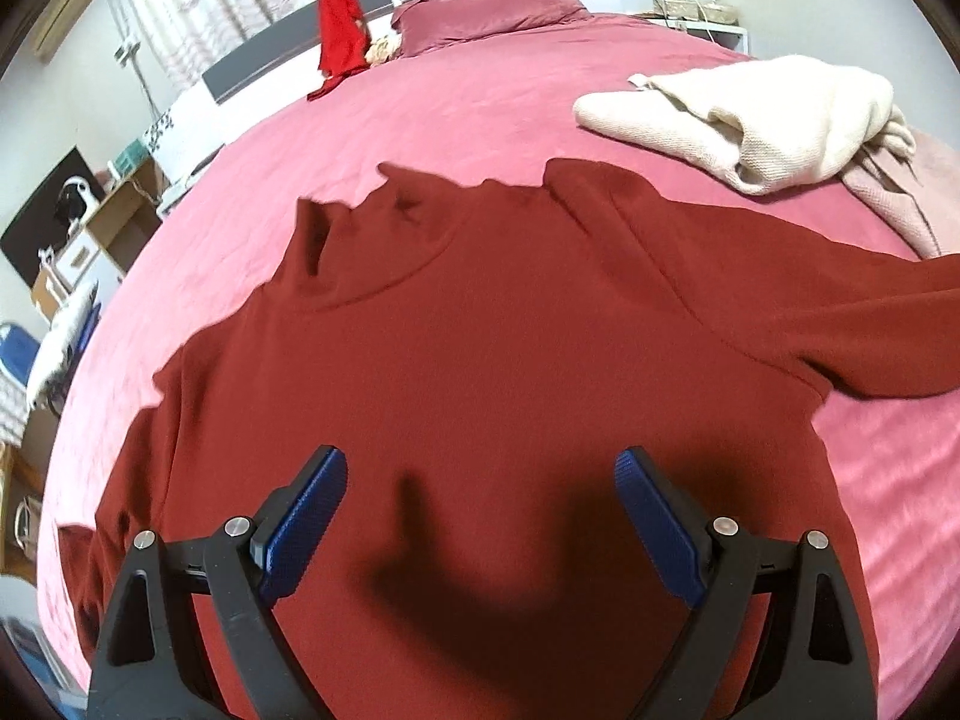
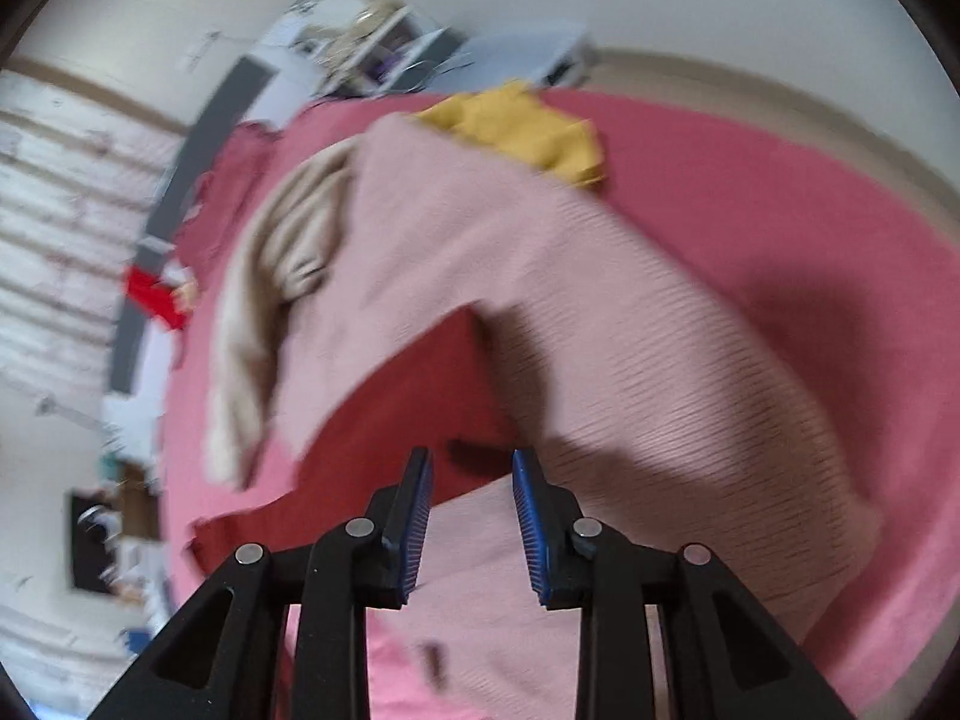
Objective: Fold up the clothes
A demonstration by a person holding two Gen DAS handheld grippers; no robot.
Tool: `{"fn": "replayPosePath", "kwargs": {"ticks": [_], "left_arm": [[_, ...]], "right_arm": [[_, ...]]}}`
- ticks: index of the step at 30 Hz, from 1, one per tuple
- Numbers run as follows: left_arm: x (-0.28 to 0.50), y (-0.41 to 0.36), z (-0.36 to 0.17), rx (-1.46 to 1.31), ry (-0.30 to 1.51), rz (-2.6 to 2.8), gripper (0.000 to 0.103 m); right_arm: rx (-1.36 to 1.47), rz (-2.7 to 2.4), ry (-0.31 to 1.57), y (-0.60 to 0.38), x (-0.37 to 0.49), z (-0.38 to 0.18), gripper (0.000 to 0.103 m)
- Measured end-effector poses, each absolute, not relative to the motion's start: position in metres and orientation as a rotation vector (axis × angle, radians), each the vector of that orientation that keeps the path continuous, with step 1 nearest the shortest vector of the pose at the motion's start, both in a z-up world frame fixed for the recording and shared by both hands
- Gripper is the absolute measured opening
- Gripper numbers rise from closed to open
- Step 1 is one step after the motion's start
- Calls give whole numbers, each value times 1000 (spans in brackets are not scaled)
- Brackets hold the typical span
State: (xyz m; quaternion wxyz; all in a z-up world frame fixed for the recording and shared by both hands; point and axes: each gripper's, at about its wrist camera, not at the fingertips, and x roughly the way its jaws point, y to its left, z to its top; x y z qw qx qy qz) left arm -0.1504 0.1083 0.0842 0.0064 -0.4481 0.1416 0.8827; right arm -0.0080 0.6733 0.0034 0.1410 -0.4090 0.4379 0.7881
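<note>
1. Bedding in pink covers the bed (image 1: 480,114), on which a dark red turtleneck sweater (image 1: 480,324) is spread flat, its collar pointed toward the headboard (image 1: 288,48).
2. The left gripper (image 1: 480,474) is held above the lower body of the sweater; its blue-padded fingers (image 1: 312,516) are spread wide and nothing is pinched between them.
3. One sleeve of the sweater is stretched out to the right edge of the left wrist view.
4. A cream knit garment (image 1: 756,114) is seen crumpled beyond that sleeve, apart from it.
5. A bright red cloth (image 1: 342,36) is draped at the headboard, beside the pillows (image 1: 492,6).
6. In the blurred right wrist view, the right gripper (image 2: 472,480) is held with its fingers (image 2: 534,528) parted and nothing between them.
7. A pale pink ribbed garment (image 2: 600,300) is seen ahead of that gripper, partly overlying the dark red fabric, with a yellow garment (image 2: 528,126) beyond it.
</note>
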Motion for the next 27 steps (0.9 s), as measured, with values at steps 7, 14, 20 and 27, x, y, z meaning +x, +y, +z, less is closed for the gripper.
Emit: {"fn": "replayPosePath", "kwargs": {"ticks": [7, 14, 20, 27], "left_arm": [[-149, 116, 60, -1381, 380, 2742, 93], [-142, 97, 50, -1329, 174, 2807, 103], [-142, 96, 47, -1319, 144, 2807, 103], [-140, 94, 46, -1310, 113, 2802, 103]], "right_arm": [[-1229, 2262, 1343, 674, -33, -23, 30], [-1106, 2515, 1298, 667, -62, 46, 7], [-942, 2533, 971, 683, -45, 113, 3], [-1160, 2378, 1200, 691, -28, 23, 25]]}}
